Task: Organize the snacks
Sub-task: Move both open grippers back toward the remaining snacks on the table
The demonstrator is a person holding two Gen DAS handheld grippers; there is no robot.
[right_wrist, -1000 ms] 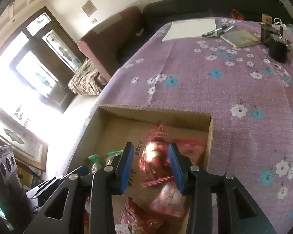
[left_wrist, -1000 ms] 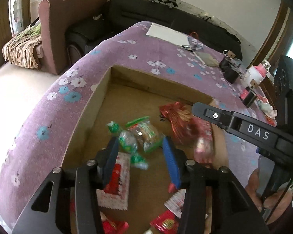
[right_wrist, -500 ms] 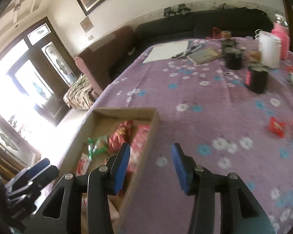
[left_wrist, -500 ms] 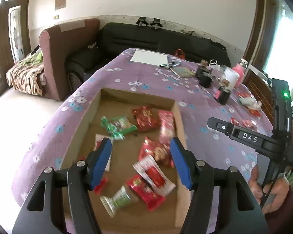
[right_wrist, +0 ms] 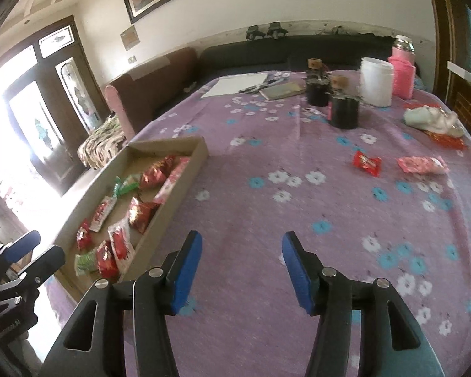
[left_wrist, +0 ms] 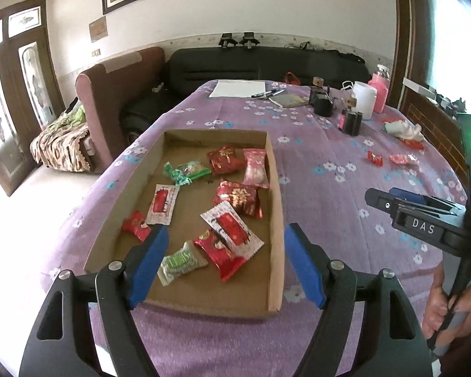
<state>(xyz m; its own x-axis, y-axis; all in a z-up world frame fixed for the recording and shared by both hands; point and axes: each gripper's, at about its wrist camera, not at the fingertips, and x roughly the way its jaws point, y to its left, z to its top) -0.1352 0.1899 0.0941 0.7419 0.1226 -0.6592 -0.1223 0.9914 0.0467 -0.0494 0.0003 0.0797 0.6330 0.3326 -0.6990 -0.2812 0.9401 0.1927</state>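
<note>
A shallow cardboard box (left_wrist: 274, 188) (right_wrist: 185, 185) on the purple flowered cloth holds several red, green, pink and white snack packets. My left gripper (left_wrist: 224, 257) is open and empty, raised over the box's near end. My right gripper (right_wrist: 240, 260) is open and empty above bare cloth to the right of the box; it shows at the right edge of the left wrist view (left_wrist: 380, 198). A small red packet (right_wrist: 366, 163) (left_wrist: 374, 158) and a pink packet (right_wrist: 422, 165) (left_wrist: 403, 158) lie loose on the cloth at the right.
At the far side stand two black cups (right_wrist: 343, 111), a white tub (right_wrist: 376, 81), a pink bottle (right_wrist: 402, 72), paper, pens and a notebook (right_wrist: 281, 89). A crumpled white bag with red wrappers (right_wrist: 433, 119) lies at the right. Sofas stand behind the table.
Both grippers have risen and pulled back from the box, jaws wider. The right gripper let go of a red packet into the box and swung right over the cloth.
</note>
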